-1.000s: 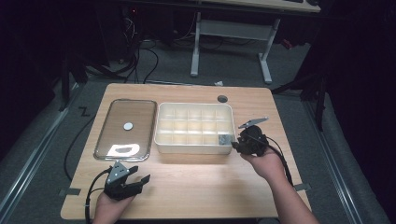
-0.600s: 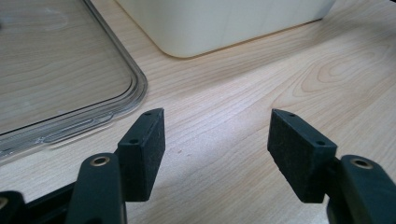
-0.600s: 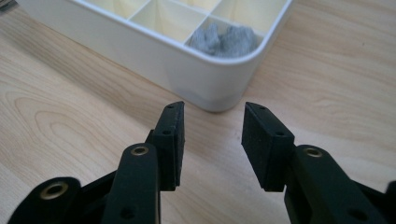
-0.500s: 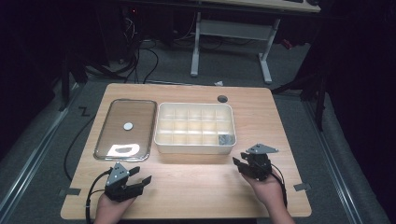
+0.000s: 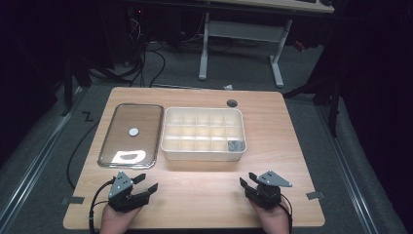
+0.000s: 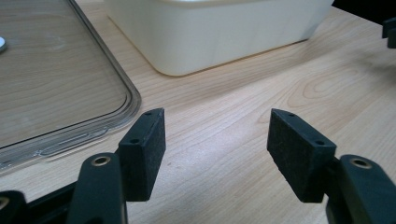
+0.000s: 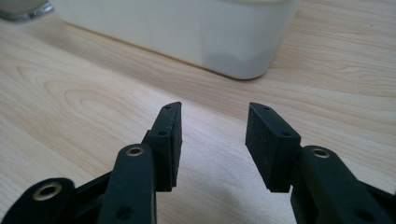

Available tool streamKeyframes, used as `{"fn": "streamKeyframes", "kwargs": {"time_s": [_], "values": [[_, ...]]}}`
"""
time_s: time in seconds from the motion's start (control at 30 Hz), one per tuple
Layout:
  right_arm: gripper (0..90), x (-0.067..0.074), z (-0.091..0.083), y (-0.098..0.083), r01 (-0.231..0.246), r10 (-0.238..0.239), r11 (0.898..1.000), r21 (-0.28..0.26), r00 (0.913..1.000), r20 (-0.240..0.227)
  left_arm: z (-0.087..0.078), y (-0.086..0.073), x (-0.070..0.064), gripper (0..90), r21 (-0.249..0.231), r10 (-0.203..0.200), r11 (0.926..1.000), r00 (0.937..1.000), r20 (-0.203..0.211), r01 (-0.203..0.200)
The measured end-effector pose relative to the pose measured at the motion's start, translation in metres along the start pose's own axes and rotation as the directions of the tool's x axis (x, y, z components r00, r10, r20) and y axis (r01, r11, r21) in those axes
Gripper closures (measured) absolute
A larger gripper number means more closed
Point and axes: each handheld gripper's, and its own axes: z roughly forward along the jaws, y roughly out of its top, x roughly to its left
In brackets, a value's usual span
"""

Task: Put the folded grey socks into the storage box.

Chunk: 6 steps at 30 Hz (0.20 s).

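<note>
A cream compartment box point(image 5: 202, 155) stands mid-table, with small grey pieces point(image 5: 235, 145) in its near right compartment. To its left a clear lid point(image 5: 141, 117) lies flat with a white disc point(image 5: 134, 131) on it. My left gripper point(image 5: 148, 181) rests near the front edge below the lid, open and empty; its view shows the lid's corner point(image 6: 56, 84) and the box wall point(image 6: 210, 32) ahead. My right gripper point(image 5: 247, 178) sits near the front right, well short of the box point(image 7: 187, 32). Its jaws have just been opening and stand open with nothing between them point(image 7: 214, 135).
A round cable hole point(image 5: 232, 103) lies behind the box. Bare wood stretches between the two grippers and to the right of the box. Beyond the table's far edge stand a white desk frame point(image 5: 204, 44) and floor cables point(image 5: 146, 58).
My right gripper has drawn back from the box's near right corner toward the table's front edge and sunk lower, with its jaws spread wider. The left gripper has kept still.
</note>
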Motion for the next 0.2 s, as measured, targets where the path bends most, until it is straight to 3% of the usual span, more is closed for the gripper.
{"fn": "streamKeyframes", "kwargs": {"time_s": [0.07, 0.2], "values": [[55.8, -0.0040, -0.0005, -0.0001, -0.031, 0.031, 0.999, -0.007, 0.9995, -0.004, 0.0006, 0.0001, 0.0015, 37.8, -0.004, -0.008, 1.0000, 1.0000, -0.001, 0.008], [55.6, -0.0051, 0.0020, -0.0032, -0.038, 0.038, 0.999, 0.002, 0.9993, 0.001, -0.0010, -0.0001, 0.0024, 37.9, -0.005, -0.003, 1.0000, 1.0000, 0.002, 0.003]]}}
